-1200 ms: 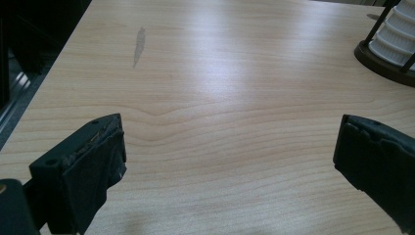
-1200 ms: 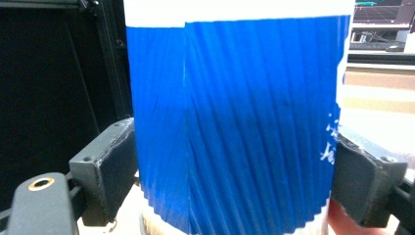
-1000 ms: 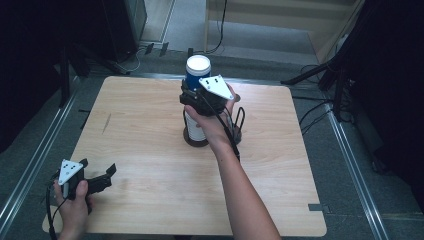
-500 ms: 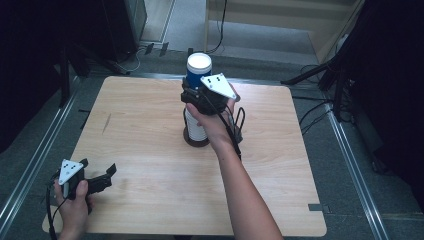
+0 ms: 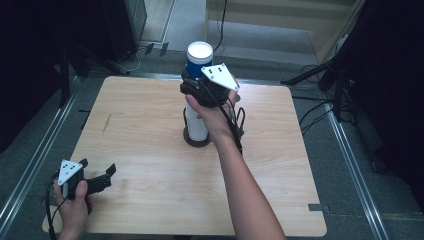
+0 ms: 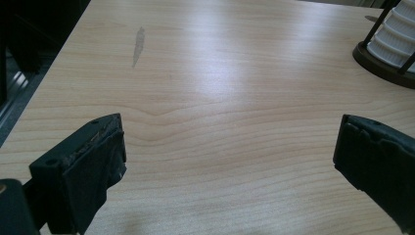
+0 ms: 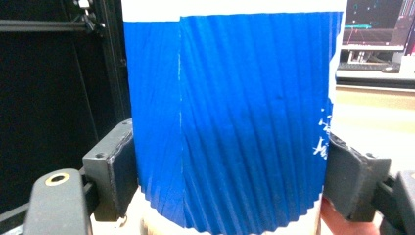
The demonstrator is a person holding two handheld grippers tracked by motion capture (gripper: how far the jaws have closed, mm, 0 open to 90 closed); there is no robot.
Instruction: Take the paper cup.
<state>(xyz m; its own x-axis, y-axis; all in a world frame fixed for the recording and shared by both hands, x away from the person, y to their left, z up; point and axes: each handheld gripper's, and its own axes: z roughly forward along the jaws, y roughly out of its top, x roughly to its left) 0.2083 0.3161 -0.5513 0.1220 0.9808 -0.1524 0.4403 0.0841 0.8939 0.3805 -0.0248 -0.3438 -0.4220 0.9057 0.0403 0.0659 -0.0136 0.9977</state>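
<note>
A blue paper cup [image 5: 199,62] [image 7: 235,122] with a white rim tops a stack of white cups [image 5: 196,125] [image 6: 397,34], which stands in a dark round holder [image 5: 196,141] at the middle of the wooden table [image 5: 140,115]. My right gripper [image 5: 192,85] [image 7: 230,171] has just been closing; its pads press on the blue cup's two sides. At the table's front left corner a hand holds my left gripper [image 5: 97,166] [image 6: 230,152] low over the wood. It is open, with bare wood between its jaws.
A dark streak [image 5: 106,123] [image 6: 138,44] marks the wood at the left. Metal rails [image 5: 35,160] run along both sides of the table. Black stands and cables [image 5: 320,80] lie beyond its far edge. A monitor [image 7: 377,24] glows behind the cup.
The right gripper has tightened on the blue cup and risen slightly with it above the stack. The left hand and gripper have stayed put.
</note>
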